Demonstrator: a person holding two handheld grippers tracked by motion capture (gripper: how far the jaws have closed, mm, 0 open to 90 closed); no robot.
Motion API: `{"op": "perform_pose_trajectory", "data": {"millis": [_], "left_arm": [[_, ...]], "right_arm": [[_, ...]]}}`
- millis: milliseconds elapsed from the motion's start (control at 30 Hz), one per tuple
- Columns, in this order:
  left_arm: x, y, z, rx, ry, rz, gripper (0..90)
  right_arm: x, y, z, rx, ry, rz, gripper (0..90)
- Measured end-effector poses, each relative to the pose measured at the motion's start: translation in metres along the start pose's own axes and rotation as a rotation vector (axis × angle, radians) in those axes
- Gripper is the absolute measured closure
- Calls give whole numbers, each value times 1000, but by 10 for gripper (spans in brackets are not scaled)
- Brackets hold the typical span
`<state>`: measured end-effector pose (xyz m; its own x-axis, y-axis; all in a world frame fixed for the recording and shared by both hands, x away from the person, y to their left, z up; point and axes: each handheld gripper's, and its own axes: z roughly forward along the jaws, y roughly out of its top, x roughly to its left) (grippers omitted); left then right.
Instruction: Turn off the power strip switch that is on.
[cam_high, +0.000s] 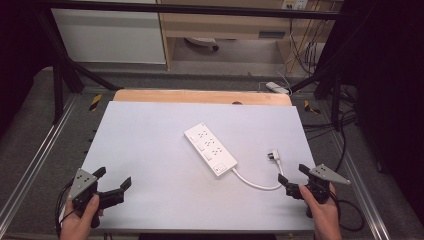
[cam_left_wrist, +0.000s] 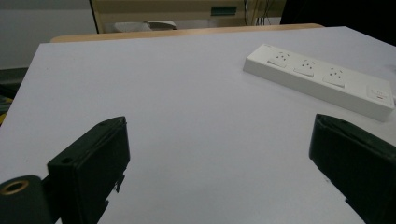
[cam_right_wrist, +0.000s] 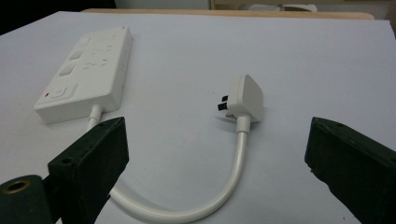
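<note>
Both my grippers, left (cam_high: 114, 186) and right (cam_high: 294, 178), gape wide, empty; I'd approach the plug (cam_right_wrist: 244, 99), centre frame, squarely; power strip (cam_high: 210, 149) untouched.

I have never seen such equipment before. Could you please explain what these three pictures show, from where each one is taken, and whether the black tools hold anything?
There is no robot here. A person holds a hand tool in each hand: the left gripper and the right gripper, each with two black jaws. The high view looks down from above the person's side of the table. The other two pictures come from small cameras riding on the grippers, looking out between their jaws. On the white table lies a white power strip. Its short cable curves round to a white plug, which lies loose, connected to nothing. Both grippers are open and hold nothing.
</note>
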<state>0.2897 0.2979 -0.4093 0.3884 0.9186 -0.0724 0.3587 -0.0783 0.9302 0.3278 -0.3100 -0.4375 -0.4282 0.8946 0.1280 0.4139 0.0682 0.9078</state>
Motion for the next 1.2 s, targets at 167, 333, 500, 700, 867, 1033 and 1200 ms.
{"op": "perform_pose_trajectory", "data": {"millis": [167,333,500,700,867,1033,1200], "left_arm": [[1,0,1,8,0,4,49],[-2,0,1,12,-7,17,49],[-1,0,2,10,-13,10,49],[-2,-1,2,20,-19,17,50],[-2,-1,3,18,-20,15,50],[-4,-1,4,22,-33,25,49],[-5,0,4,18,-31,30,49]], "right_arm": [[2,1,0,-20,26,-19,72],[5,2,-3,-53,34,-44,71],[8,6,-5,-86,39,-56,61],[10,8,-6,-111,53,-63,48],[11,10,-7,-112,65,-59,29],[11,12,-7,-125,62,-55,31],[11,14,-8,-143,57,-66,31]]}}
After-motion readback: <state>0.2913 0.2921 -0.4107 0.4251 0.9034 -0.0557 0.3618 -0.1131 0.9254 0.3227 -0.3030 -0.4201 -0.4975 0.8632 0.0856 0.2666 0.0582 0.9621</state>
